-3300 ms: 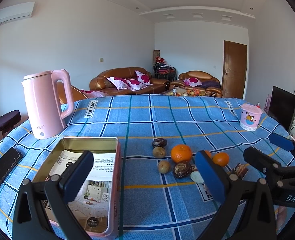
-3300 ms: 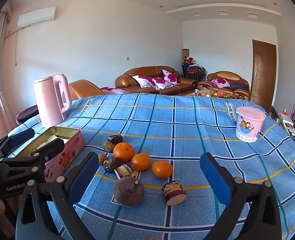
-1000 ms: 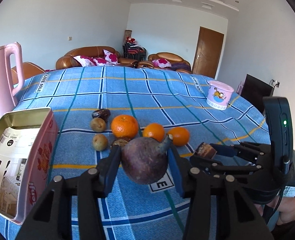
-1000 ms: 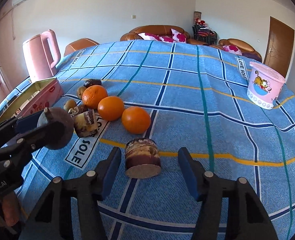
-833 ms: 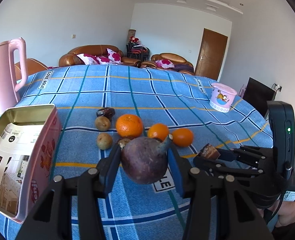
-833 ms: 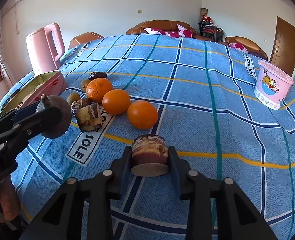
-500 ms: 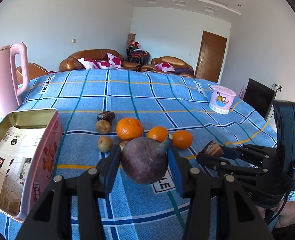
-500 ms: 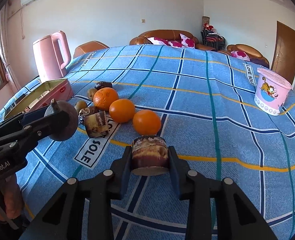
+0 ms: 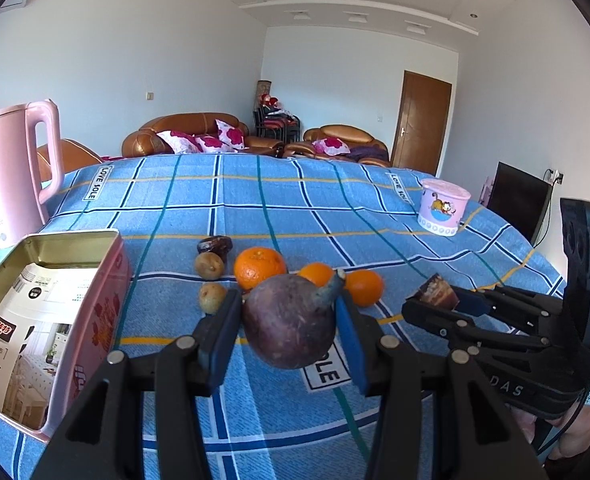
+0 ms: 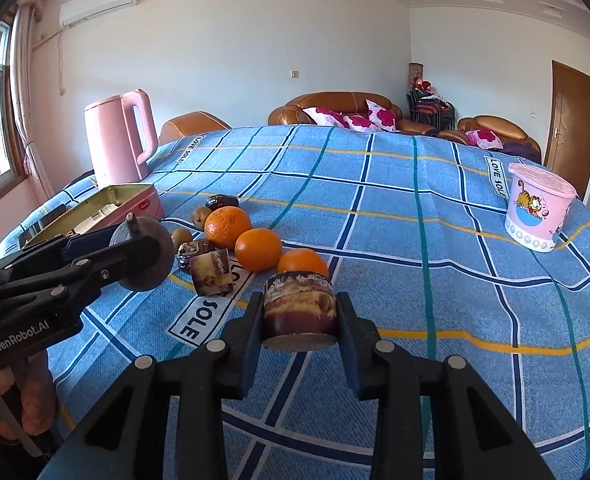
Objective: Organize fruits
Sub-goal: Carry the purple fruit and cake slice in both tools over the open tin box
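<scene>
Your left claw (image 9: 289,326) is clamped on a round, dull purple-brown fruit with a stubby grey stem (image 9: 289,320). The skin looks matte and slightly mottled, and the stem tilts up toward the right pad. The fruit hangs above the blue checked cloth of the tabletop (image 9: 255,208), just in front of the loose fruit.

Your right claw (image 10: 299,316) grips a short cylindrical chunk with a dark brown rind and tan marbled flesh (image 10: 299,308). Its flat cut face points down, and it too is lifted clear of the cloth.

On the tabletop behind the held pieces lie three oranges: a large dimpled orange (image 9: 259,267) and two smaller smooth oranges (image 9: 317,274) touching side by side. To the left of them sit two small tan-brown kiwi-like fruits (image 9: 209,266) and a dark wrinkled date-like fruit (image 9: 215,245). From the right wrist view, a second cut brown-and-tan chunk (image 10: 211,272) rests beside the oranges on a white "SOLE" label.

An open pink rectangular tin with a printed leaflet inside (image 9: 47,320) stands at the left, near the fruit. A tall pink electric kettle (image 9: 19,168) stands behind it. A pink cartoon-printed tub with a lid (image 9: 443,212) sits well apart on the right.
</scene>
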Available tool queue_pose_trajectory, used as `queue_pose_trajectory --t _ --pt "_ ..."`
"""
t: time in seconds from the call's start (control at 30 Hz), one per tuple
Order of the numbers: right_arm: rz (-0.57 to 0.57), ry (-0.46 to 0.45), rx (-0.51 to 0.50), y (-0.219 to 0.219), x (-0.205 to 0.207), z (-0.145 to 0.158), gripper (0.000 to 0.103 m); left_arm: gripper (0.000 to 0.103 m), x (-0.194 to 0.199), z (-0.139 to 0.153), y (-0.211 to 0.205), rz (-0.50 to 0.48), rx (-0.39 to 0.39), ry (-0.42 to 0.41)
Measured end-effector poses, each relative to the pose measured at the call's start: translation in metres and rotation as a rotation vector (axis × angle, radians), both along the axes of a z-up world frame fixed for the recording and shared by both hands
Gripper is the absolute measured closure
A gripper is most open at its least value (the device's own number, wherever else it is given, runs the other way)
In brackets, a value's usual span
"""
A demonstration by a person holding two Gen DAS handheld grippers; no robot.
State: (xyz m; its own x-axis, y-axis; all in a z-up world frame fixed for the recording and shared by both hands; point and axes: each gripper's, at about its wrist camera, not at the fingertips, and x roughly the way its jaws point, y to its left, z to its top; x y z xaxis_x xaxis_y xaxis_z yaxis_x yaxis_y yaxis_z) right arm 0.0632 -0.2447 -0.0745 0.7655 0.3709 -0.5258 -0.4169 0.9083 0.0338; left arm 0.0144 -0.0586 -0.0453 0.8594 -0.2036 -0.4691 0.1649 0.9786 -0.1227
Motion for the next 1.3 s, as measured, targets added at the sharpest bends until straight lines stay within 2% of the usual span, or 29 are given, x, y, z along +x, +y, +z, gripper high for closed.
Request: queue_pose_trajectory --t 1.3 --pt "0.005 -0.207 0.083 -0.012 -0.029 0.011 0.067 0.054 -0.017 0.008 -0.001 0.002 0.02 -0.093"
